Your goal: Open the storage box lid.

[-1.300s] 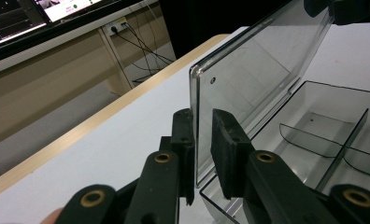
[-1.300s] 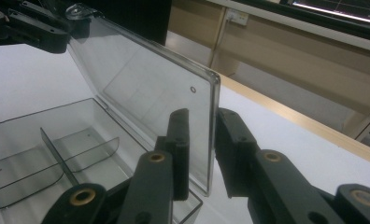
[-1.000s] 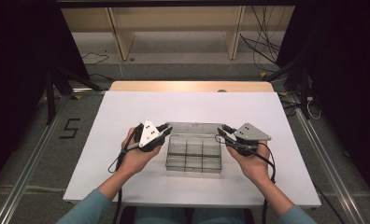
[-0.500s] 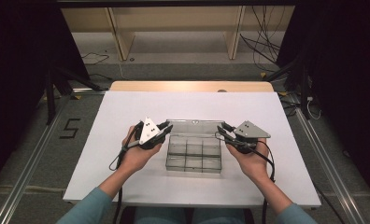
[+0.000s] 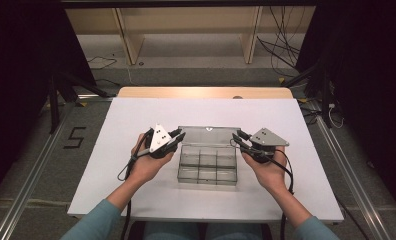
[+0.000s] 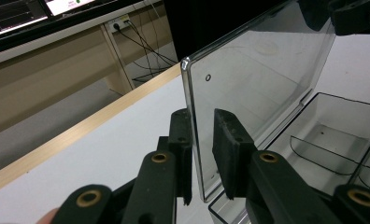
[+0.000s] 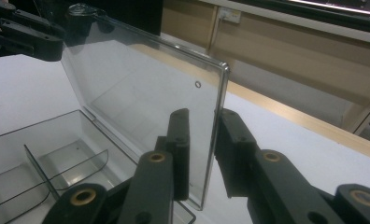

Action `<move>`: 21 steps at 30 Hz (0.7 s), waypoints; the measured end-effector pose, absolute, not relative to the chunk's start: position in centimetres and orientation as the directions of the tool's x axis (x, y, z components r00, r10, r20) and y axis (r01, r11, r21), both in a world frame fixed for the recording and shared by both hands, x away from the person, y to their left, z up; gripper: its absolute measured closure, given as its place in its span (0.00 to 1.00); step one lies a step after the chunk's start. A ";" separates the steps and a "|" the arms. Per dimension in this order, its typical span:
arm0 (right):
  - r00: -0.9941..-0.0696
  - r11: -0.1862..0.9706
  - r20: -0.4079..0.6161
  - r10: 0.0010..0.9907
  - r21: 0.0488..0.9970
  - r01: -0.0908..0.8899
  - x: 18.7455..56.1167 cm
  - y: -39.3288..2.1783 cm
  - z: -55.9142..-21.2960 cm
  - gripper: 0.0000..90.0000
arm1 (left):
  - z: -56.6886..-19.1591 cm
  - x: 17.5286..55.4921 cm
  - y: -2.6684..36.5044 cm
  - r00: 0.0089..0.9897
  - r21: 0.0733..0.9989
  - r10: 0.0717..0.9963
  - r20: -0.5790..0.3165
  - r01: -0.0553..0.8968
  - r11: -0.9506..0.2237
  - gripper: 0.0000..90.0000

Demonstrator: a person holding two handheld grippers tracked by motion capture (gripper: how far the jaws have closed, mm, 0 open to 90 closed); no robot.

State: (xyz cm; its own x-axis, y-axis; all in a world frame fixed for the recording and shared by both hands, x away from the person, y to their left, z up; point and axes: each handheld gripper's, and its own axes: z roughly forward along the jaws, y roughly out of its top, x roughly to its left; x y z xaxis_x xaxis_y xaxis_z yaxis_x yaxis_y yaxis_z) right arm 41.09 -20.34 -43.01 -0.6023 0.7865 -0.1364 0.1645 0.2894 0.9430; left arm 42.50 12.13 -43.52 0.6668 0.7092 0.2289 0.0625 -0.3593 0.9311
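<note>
A clear plastic compartment box (image 5: pixel 207 169) sits mid-table with its lid (image 5: pixel 208 134) standing upright at the far side. My left gripper (image 5: pixel 180 134) straddles the lid's left edge and my right gripper (image 5: pixel 237 136) straddles its right edge. In the left gripper view the lid (image 6: pixel 258 79) passes between the jaws of the left gripper (image 6: pixel 202 121), with a gap showing beside it. In the right gripper view the lid (image 7: pixel 141 79) likewise stands between the jaws of the right gripper (image 7: pixel 202 119), and a gap shows on the near side. Both grippers are open around the lid. The compartments (image 6: pixel 332 135) look bare.
The box rests on a white table top (image 5: pixel 136 115) with a wooden strip (image 5: pixel 201 92) along its far edge. Beyond it are shelving legs and cables on the floor. Dark curtains flank both sides.
</note>
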 end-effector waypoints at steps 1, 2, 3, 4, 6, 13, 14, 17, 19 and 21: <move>-0.601 0.288 -0.135 0.787 0.943 0.166 41.1 -20.3 -43.0 0.85 | -43.5 42.5 12.1 0.667 0.932 0.710 0.227 0.064 -0.358 0.86; -0.601 0.287 -0.135 0.787 0.944 0.165 41.2 -20.3 -43.0 0.85 | -43.5 42.6 12.1 0.667 0.932 0.710 0.226 0.064 -0.358 0.86; -0.601 0.287 -0.135 0.788 0.944 0.164 41.2 -20.3 -43.0 0.85 | -43.5 42.6 12.1 0.667 0.933 0.711 0.223 0.065 -0.353 0.86; -0.599 0.285 -0.133 0.790 0.944 0.166 41.2 -20.3 -43.0 0.84 | -43.5 42.6 12.1 0.666 0.934 0.712 0.221 0.066 -0.352 0.86; -0.598 0.284 -0.132 0.790 0.944 0.167 41.3 -20.3 -43.0 0.84 | -43.5 42.7 12.1 0.666 0.934 0.713 0.220 0.067 -0.351 0.86; -0.594 0.275 -0.123 0.795 0.946 0.172 41.5 -20.3 -43.1 0.84 | -43.6 42.9 12.1 0.664 0.937 0.717 0.211 0.072 -0.342 0.85; -0.594 0.275 -0.123 0.795 0.946 0.172 41.5 -20.3 -43.1 0.84 | -43.6 42.9 12.0 0.664 0.937 0.718 0.209 0.073 -0.341 0.85; -0.594 0.273 -0.120 0.796 0.946 0.174 41.6 -20.3 -43.1 0.84 | -43.6 43.0 12.0 0.664 0.938 0.719 0.205 0.077 -0.338 0.85; -0.592 0.270 -0.117 0.797 0.946 0.176 41.6 -20.2 -43.1 0.84 | -43.6 43.1 12.0 0.664 0.939 0.721 0.201 0.079 -0.335 0.85; -0.592 0.269 -0.115 0.798 0.946 0.180 41.7 -20.2 -43.1 0.84 | -43.7 43.1 12.0 0.663 0.940 0.722 0.196 0.082 -0.330 0.85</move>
State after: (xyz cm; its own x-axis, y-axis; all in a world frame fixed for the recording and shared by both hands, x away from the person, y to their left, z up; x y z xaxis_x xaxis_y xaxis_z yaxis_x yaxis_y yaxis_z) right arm 41.68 -20.25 -43.14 -0.5916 0.7980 -0.1148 0.1797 0.2694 0.9461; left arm 43.11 12.01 -43.66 0.6632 0.7223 0.1960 0.0819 -0.3304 0.9403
